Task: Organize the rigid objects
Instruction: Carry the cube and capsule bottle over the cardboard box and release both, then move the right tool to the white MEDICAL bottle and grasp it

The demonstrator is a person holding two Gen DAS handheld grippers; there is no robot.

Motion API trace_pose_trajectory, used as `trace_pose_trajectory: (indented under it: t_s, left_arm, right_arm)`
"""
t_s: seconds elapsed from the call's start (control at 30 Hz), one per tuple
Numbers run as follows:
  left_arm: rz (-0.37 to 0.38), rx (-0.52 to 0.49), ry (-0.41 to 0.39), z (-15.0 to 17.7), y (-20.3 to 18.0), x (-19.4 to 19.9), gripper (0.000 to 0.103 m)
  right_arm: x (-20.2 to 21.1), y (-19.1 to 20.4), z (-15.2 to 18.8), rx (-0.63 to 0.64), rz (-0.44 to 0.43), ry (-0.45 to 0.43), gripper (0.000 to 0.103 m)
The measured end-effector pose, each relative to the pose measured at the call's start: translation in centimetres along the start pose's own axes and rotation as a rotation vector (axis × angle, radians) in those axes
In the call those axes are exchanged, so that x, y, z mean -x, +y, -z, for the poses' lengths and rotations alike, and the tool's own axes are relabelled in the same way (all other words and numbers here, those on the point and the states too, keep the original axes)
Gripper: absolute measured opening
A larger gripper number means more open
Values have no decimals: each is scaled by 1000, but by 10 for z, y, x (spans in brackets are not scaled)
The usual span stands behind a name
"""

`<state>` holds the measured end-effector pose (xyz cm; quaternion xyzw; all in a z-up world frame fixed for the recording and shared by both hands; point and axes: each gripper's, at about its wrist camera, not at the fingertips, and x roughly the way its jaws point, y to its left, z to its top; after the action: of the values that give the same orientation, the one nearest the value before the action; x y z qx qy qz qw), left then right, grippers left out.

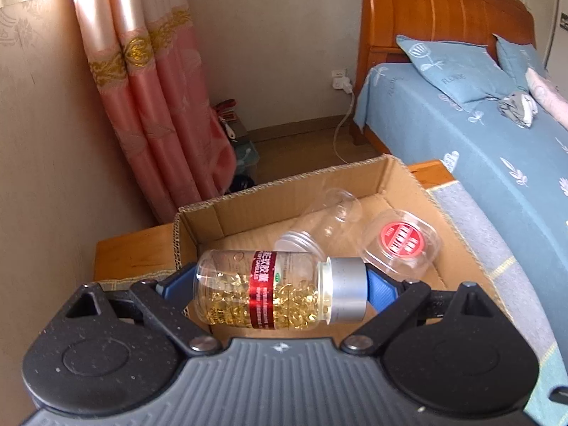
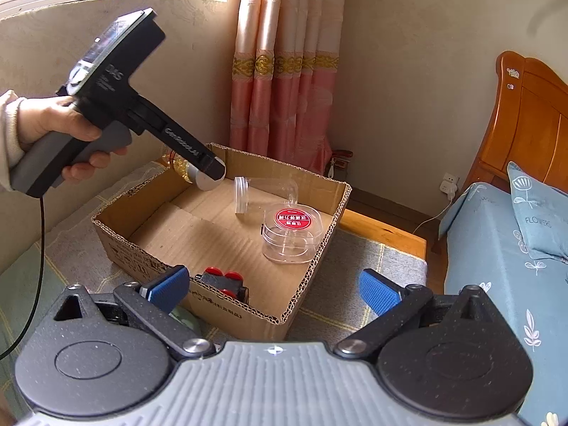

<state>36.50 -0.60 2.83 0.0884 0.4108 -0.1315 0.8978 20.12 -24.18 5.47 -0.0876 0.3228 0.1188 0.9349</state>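
Two jars already lie in the cardboard box (image 1: 397, 177); left gripper (image 1: 280, 284) clenches a capsule bottle (image 1: 277, 289) at its 6 o'clock rim, next lowering inside; right gripper (image 2: 273, 285) stands released.

A clear plastic bottle of golden capsules (image 1: 277, 289), with a red label band and silver cap, lies sideways at lower centre of the left wrist view. Behind it an open brown cardboard box (image 1: 394, 181) holds an empty clear plastic jar (image 1: 321, 223) on its side and a clear round container with a red label (image 1: 401, 245), upright.
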Motion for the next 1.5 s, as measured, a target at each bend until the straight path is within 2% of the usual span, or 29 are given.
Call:
trace_pose_trajectory:
  t_s: [0.1, 0.33, 0.57, 0.73, 0.9, 0.97, 1.07, 1.3, 1.5]
  left_arm:
    - [-47, 27, 6, -2, 3, -4, 96]
    - [-29, 28, -46, 10, 2, 32, 96]
    - [-31, 2, -50, 33, -4, 65, 96]
    - [-37, -9, -50, 60, -11, 86, 96]
    - [-44, 9, -63, 102, -14, 104, 97]
    - [-51, 30, -56, 122, -14, 105, 101]
    - [-67, 67, -42, 150, -13, 106, 101]
    - [-168, 168, -71, 199, -9, 112, 101]
    - [-150, 231, -67, 218, -2, 118, 101]
  right_arm:
    - [3, -1, 2, -7, 3, 3, 103]
    - [8, 2, 9, -28, -6, 13, 103]
    - [18, 13, 18, -50, -29, 3, 103]
    - [17, 22, 25, -56, -12, 24, 103]
    - [7, 19, 32, -108, 22, 59, 103]
    - [1, 15, 35, -147, 33, 70, 103]
    - [-13, 10, 38, -197, 40, 95, 103]
    - [-42, 18, 43, -236, 57, 125, 103]
    - [-59, 24, 50, -219, 112, 116, 103]
